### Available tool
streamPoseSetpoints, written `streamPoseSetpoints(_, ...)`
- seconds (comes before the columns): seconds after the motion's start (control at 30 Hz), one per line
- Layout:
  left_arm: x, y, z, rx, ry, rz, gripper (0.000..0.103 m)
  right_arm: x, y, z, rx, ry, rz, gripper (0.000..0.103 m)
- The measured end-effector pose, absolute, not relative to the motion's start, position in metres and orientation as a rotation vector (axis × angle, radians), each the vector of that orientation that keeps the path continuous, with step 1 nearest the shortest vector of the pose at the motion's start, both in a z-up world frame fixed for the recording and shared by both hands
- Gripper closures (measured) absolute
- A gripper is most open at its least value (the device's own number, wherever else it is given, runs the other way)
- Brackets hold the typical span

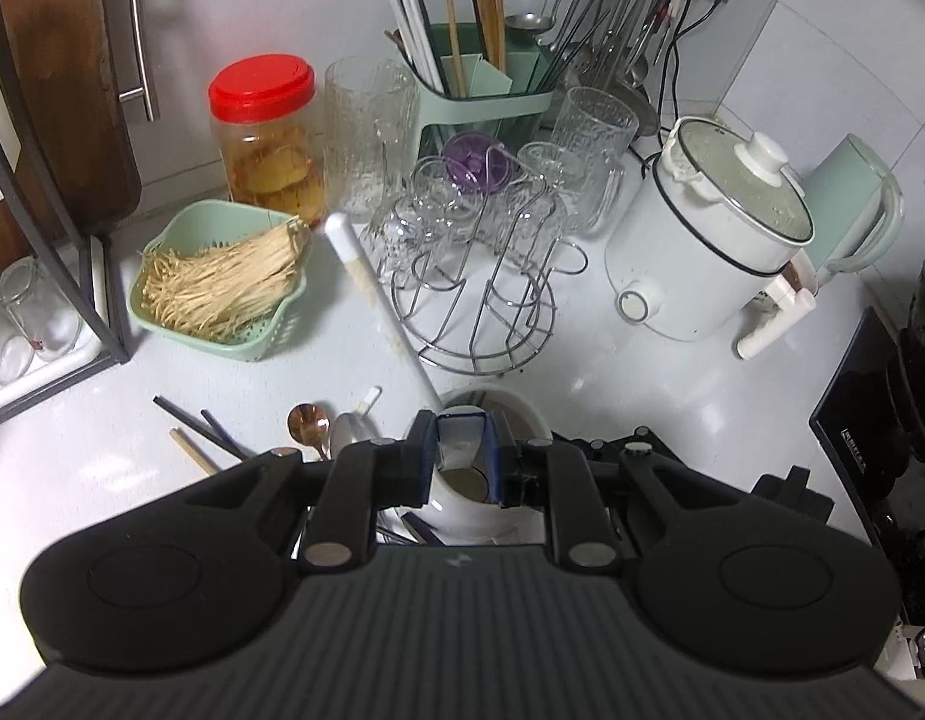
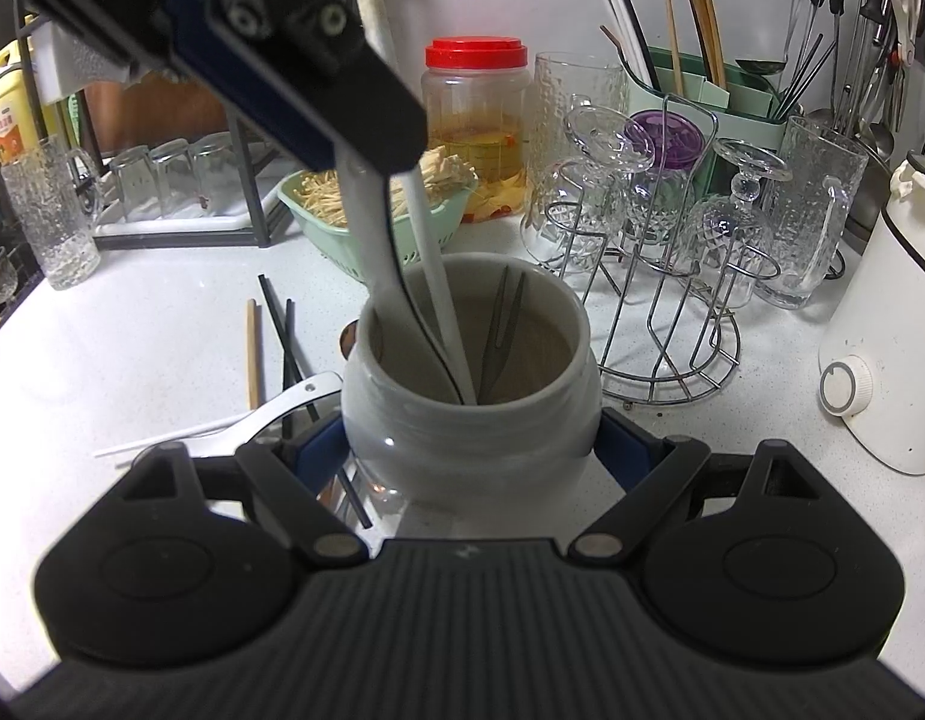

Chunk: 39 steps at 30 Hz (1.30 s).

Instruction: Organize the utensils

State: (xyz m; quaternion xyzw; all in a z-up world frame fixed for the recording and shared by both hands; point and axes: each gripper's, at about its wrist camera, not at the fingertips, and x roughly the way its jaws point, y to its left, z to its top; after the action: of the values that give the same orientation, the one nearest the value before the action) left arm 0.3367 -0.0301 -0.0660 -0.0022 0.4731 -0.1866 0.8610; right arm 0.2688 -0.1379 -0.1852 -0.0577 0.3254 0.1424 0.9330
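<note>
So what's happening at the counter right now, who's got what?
The right gripper clamps the white ceramic jar on the counter, steadying it. The left gripper hangs over the jar's mouth, lowering a flat utensil into it beside a long white handle and a fork. Several chopsticks and spoons still lie loose on the counter.

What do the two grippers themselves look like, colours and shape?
Both the left gripper and right gripper are matte black plastic: ribbed body, two round domed housings, angled link arms with silver pivot pins, and blue finger pads. No cables or sleeves show.
</note>
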Motion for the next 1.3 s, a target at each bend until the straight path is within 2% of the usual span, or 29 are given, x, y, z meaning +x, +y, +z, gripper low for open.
streamPoseSetpoints(0.2,0.335,-0.03,-0.068,0.002,1.001,-0.366,0.081,0.269,-0.138,-0.185,-0.116,0.669,0.291,0.013)
streamPoseSetpoints(0.27,0.334,-0.028,-0.068,0.004,1.0,-0.353,0.071,0.269,-0.138,-0.185,-0.115,0.672,0.288,0.013)
streamPoseSetpoints(0.3,0.333,-0.027,-0.067,0.006,0.993,-0.342,0.06,0.27,-0.138,-0.185,-0.114,0.675,0.287,0.013)
streamPoseSetpoints(0.33,0.332,-0.025,-0.065,0.007,0.982,-0.336,0.058,0.27,-0.138,-0.185,-0.114,0.678,0.285,0.013)
streamPoseSetpoints(0.47,0.326,-0.016,-0.058,-0.009,0.956,-0.301,0.056,0.273,-0.136,-0.182,-0.1,0.7,0.263,0.013)
streamPoseSetpoints(0.57,0.322,-0.008,-0.055,-0.029,0.936,-0.264,0.054,0.278,-0.14,-0.178,-0.034,0.728,0.26,0.007)
streamPoseSetpoints(0.63,0.321,-0.001,-0.055,-0.044,0.925,-0.238,0.054,0.28,-0.139,-0.175,-0.013,0.738,0.257,0.0)
streamPoseSetpoints(1.3,0.34,0.049,-0.11,-0.189,0.876,0.144,0.054,0.297,-0.127,-0.169,0.061,0.947,0.058,0.0)
